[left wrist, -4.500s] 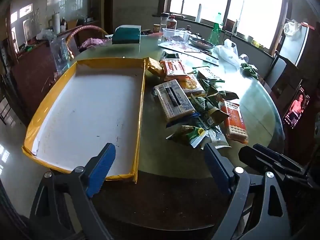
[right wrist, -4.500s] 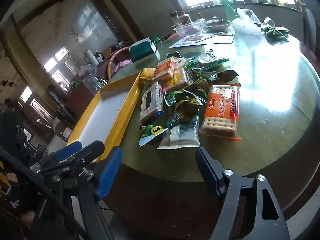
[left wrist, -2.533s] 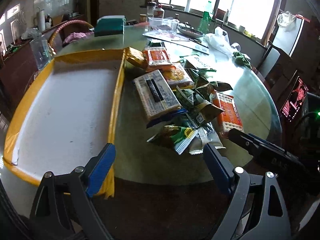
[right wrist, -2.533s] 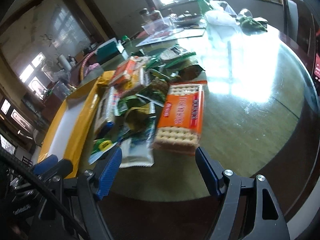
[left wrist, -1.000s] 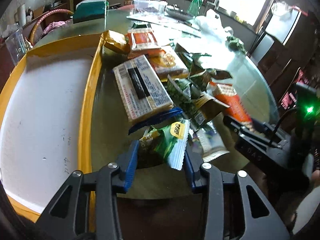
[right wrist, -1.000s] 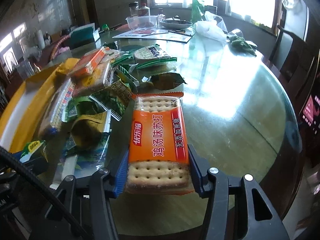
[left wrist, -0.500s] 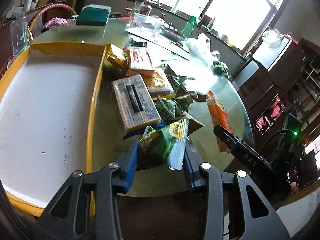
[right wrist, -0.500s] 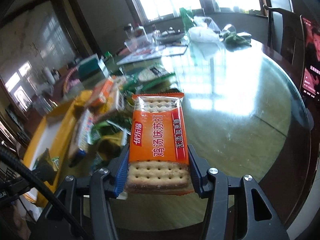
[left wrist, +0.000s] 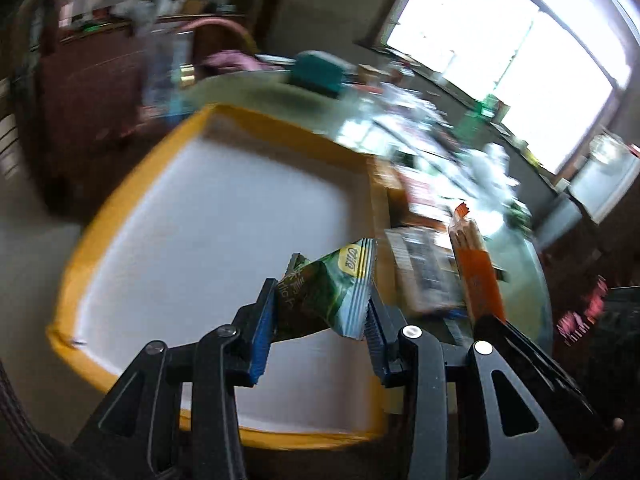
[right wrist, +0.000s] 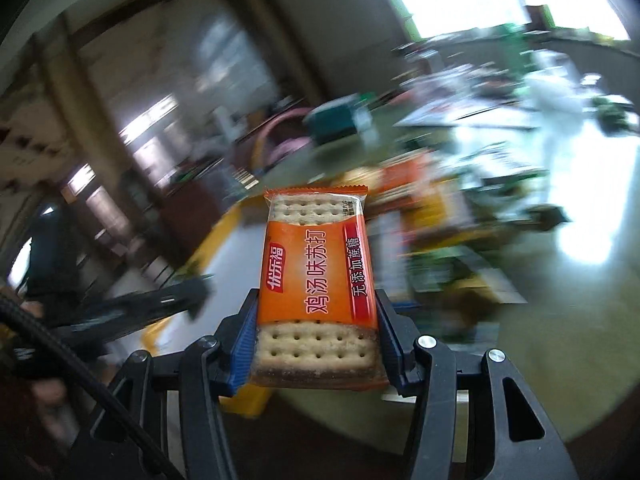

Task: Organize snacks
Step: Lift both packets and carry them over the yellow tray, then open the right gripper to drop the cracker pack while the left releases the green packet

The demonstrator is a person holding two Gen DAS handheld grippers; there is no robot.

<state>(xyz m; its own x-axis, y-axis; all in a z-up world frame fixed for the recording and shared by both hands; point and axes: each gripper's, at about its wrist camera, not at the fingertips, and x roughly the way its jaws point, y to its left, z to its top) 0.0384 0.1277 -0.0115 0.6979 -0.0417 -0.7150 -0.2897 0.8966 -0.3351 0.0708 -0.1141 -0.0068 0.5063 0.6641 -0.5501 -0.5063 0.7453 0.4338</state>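
My left gripper is shut on a green snack packet and holds it in the air over the near right part of the yellow-rimmed white tray. My right gripper is shut on an orange cracker pack, held up off the table. The same pack shows edge-on at the right of the left wrist view, just right of the tray's edge. The left gripper appears blurred at the left of the right wrist view.
A pile of snack packets lies on the round glass table right of the tray. A teal box, bottles and a white bag stand at the table's far side by the window. Both views are motion-blurred.
Both grippers have swung left with their packs: the green packet is now over the tray, and the orange cracker pack has come up beside the tray's right edge.
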